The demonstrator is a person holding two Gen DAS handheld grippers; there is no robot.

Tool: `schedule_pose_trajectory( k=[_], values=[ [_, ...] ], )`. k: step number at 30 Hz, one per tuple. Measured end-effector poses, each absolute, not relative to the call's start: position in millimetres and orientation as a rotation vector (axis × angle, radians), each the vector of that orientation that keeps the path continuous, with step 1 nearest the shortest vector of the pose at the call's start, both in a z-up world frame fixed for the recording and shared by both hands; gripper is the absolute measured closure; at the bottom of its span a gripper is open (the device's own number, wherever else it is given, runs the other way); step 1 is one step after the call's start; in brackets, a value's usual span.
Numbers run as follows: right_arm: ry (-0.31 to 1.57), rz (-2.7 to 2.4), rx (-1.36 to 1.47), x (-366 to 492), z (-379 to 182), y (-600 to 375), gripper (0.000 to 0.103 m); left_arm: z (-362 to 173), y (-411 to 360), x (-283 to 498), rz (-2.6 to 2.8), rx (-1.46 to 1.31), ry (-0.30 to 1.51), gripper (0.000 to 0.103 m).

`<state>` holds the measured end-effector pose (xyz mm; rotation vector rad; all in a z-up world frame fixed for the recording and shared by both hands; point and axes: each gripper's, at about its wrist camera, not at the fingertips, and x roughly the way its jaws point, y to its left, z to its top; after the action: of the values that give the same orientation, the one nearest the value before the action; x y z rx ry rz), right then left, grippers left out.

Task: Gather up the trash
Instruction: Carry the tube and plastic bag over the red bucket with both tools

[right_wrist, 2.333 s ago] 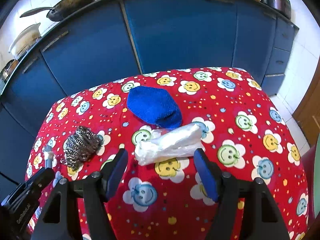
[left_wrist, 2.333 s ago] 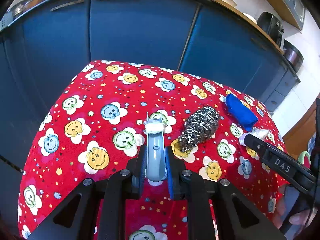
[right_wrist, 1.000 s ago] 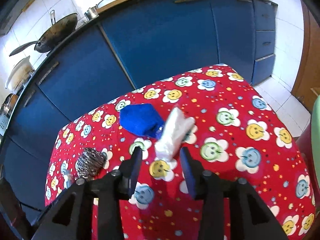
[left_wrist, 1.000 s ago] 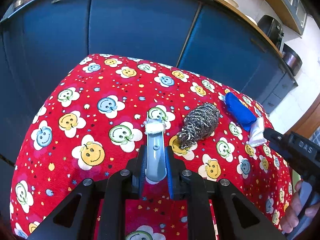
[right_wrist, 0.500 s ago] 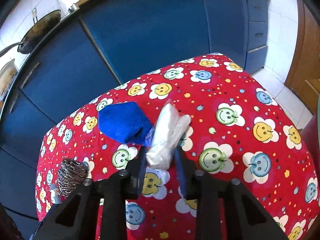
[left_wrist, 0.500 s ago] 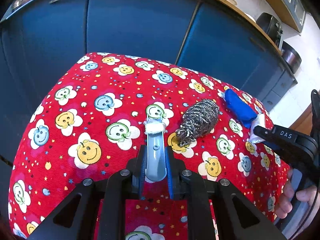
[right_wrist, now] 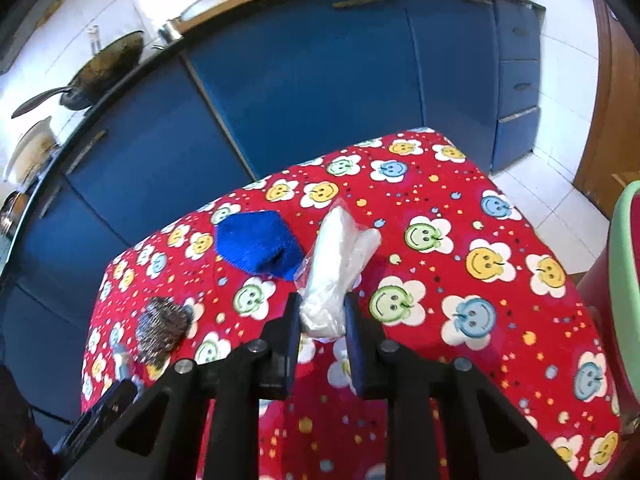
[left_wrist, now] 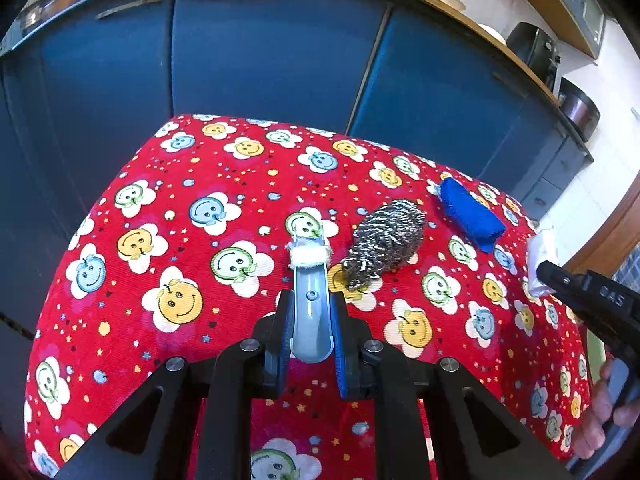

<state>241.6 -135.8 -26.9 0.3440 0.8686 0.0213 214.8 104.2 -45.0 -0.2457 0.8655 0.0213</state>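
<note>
Blue cabinets behind; frying pan (dark) on the counter.

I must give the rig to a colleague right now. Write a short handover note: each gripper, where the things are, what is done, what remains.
Left gripper: shut on a grey razor, its white head pointing forward over the cloth.
Right gripper: shut on a plastic wrapper, lifted near the table's right side.
On the red cloth: steel scrubber beside the razor, blue rag farther right.
Done: razor and wrapper are picked up.
Left: drop both in a bin; a green rim shows at right, but I cannot tell if it is the bin. Then judge whether the scrubber and rag are trash.
</note>
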Motion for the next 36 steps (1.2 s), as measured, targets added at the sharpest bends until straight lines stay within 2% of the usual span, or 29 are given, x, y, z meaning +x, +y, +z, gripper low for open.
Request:
schedule_pose_trajectory(
  k=[19, 36],
  values=[
    [0.808, 0.144, 0.376, 163, 4, -170, 0.08, -20, 55, 186, -0.065, -0.198, 0.841, 0.085],
    [0.746, 0.128, 0.352, 104, 26, -222, 0.08, 15, -21, 165, -0.211, -0.091, 0.801, 0.085]
  ],
)
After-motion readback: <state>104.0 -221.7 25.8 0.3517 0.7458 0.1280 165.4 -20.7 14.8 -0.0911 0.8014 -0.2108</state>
